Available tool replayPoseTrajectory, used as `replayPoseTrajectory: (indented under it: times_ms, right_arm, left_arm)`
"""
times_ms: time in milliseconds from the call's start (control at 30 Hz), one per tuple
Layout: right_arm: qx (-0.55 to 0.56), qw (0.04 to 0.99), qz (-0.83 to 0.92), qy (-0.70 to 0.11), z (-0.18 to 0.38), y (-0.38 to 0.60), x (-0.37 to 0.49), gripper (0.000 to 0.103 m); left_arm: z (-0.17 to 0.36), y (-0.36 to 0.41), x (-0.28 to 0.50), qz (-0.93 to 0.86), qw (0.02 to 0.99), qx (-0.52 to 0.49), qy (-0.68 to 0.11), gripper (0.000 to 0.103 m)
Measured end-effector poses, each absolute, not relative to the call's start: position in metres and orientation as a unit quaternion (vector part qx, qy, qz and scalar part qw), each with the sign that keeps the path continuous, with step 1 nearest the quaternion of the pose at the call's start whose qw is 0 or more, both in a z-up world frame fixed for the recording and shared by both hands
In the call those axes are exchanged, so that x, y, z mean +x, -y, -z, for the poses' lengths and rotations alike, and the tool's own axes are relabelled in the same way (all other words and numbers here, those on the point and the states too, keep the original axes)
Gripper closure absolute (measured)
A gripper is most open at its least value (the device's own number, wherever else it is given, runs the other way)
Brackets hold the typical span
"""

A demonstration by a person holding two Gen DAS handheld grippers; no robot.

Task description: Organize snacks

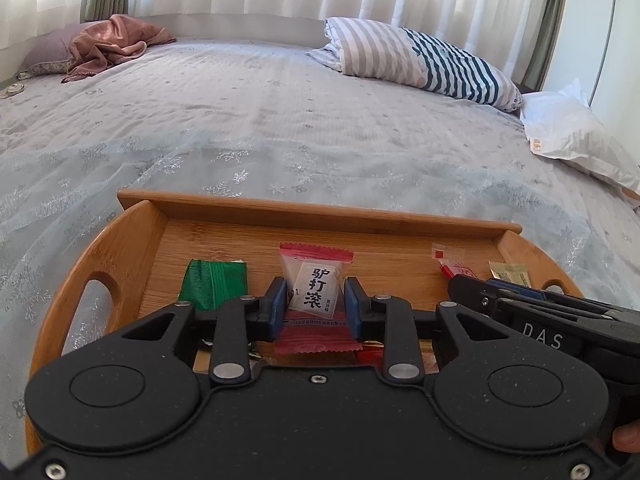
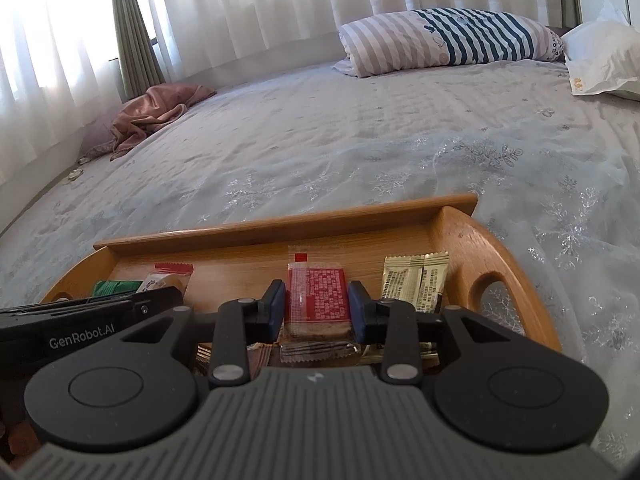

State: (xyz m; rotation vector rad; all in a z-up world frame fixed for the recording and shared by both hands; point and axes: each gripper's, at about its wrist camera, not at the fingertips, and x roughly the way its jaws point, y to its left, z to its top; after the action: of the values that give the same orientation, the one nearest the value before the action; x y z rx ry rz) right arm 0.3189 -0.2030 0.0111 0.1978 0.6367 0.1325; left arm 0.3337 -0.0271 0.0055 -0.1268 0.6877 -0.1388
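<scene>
A bamboo tray (image 1: 304, 210) with handle cut-outs lies on the bed and holds the snacks. My left gripper (image 1: 316, 294) is shut on a red-and-white candy packet (image 1: 316, 280) with black Chinese characters, held over the tray's middle. A green packet (image 1: 214, 282) lies to its left. My right gripper (image 2: 317, 300) is shut on a clear packet with a red label (image 2: 318, 296) over the tray (image 2: 280, 228). Beige sachets (image 2: 414, 280) lie to its right. Each gripper's body shows at the edge of the other's view.
The tray sits on a grey bedspread (image 1: 280, 128) with silver snowflakes. A striped folded quilt (image 1: 420, 56) and a white plastic bag (image 1: 572, 132) lie at the far right, a pink cloth (image 1: 112, 42) at the far left. White curtains hang behind.
</scene>
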Motion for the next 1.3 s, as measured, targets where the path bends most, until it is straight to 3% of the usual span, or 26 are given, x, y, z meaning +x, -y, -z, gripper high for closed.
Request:
replayPoseTrajectory:
  times_ms: [133, 167, 200, 267, 467, 600, 967, 1300]
  right_arm:
    - [0.101, 0.943, -0.069, -0.309, -0.012, 0.205, 0.318, 0.055]
    - [0.103, 0.944, -0.071, -0.304, -0.014, 0.205, 0.317, 0.052]
    - [0.104, 0.947, -0.075, -0.296, -0.017, 0.206, 0.316, 0.038]
    - [0.103, 0.951, -0.073, -0.282, -0.022, 0.208, 0.311, 0.029]
    - [0.106, 0.958, -0.076, -0.256, -0.046, 0.212, 0.294, 0.021]
    - [0.079, 0.966, -0.072, -0.237, -0.063, 0.208, 0.279, 0.015]
    - [0.052, 0.974, -0.076, -0.207, -0.096, 0.203, 0.233, 0.002]
    - [0.046, 0.975, -0.084, -0.201, -0.103, 0.204, 0.19, 0.001]
  left_arm:
    - [-0.006, 0.028, 0.334, 0.066, 0.937, -0.06, -0.338, 0.071]
    - [-0.007, 0.028, 0.335, 0.066, 0.937, -0.059, -0.338, 0.065]
    - [-0.008, 0.028, 0.335, 0.066, 0.937, -0.058, -0.338, 0.06]
    - [-0.012, 0.027, 0.333, 0.067, 0.938, -0.061, -0.334, 0.053]
    - [-0.035, 0.024, 0.318, 0.06, 0.946, -0.053, -0.315, 0.024]
    - [-0.05, 0.021, 0.305, 0.055, 0.948, -0.047, -0.311, 0.015]
    - [-0.078, 0.005, 0.259, 0.053, 0.951, -0.031, -0.304, 0.007]
    - [-0.084, -0.007, 0.209, 0.05, 0.947, -0.046, -0.315, 0.005]
